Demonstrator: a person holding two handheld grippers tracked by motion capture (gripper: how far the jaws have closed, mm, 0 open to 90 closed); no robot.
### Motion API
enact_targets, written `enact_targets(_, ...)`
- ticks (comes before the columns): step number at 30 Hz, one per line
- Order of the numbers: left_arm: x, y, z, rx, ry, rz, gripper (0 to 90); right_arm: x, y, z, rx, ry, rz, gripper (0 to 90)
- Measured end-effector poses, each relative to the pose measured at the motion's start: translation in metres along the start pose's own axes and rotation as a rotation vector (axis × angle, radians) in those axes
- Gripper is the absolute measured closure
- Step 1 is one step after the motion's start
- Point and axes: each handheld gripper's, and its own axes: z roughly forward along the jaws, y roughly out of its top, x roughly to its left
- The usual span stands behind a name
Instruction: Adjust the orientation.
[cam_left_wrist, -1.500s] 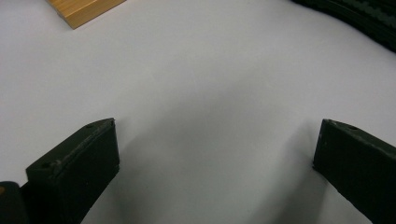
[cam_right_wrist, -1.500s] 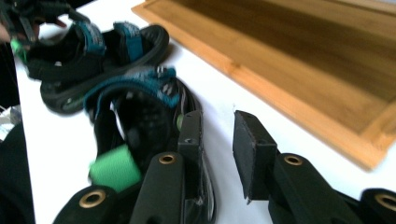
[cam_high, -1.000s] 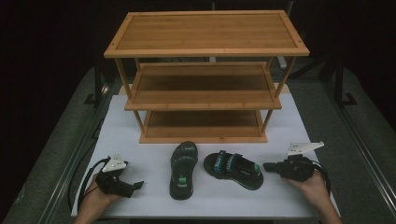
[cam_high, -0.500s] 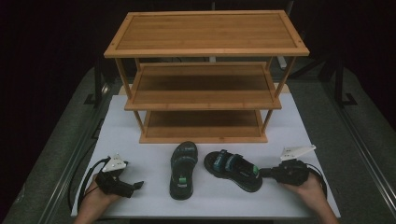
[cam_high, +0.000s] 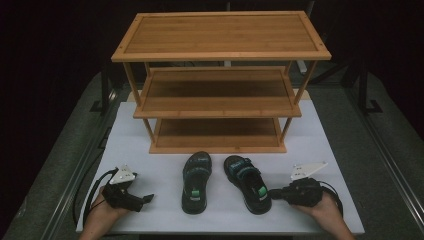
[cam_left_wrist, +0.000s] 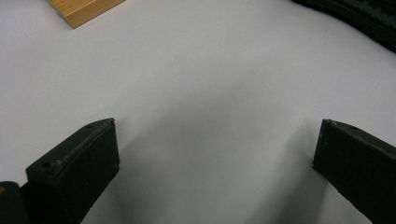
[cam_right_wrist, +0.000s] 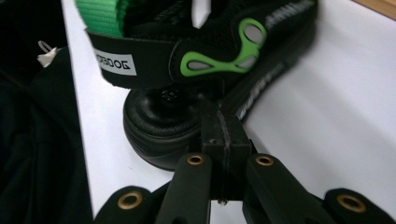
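The right tool (cam_high: 272, 193), jaws pressed together and holding nothing, nudged the heel of the right sandal (cam_high: 247, 183) on the white worktop (cam_high: 320, 145) before the rack (cam_high: 220, 80). The left tool (cam_high: 148, 198) rested wide. The sandal looked light and flexible; its strap seemed the best hold.

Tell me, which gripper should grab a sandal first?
Probably the right. The right gripper sits with its shut jaws right at the heel of the right sandal. The left gripper, jaws open, lies apart from the left sandal, with bare table between.
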Motion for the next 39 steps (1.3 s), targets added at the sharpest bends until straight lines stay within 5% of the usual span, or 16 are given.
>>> enact_targets(13,0.0,0.0,0.0,0.0,0.0,0.001,0.0,0.016,0.008,0.015,0.021,0.063,-0.049,89.4)
enact_targets(17,0.0,0.0,0.0,0.0,0.0,0.0,0.0,0.013,0.008,0.001,-0.025,0.024,-0.032,87.0)
enact_targets(24,0.0,0.0,0.0,0.0,0.0,0.001,0.0,0.006,0.017,-0.019,-0.097,-0.038,0.016,65.7)
enact_targets(32,0.0,0.0,0.0,-0.001,0.001,0.002,0.0,0.001,0.047,-0.027,-0.149,-0.058,-0.004,56.4)
enact_targets(39,0.0,0.0,0.0,-0.004,0.001,-0.001,0.0,-0.002,0.08,-0.015,-0.153,-0.027,-0.055,55.5)
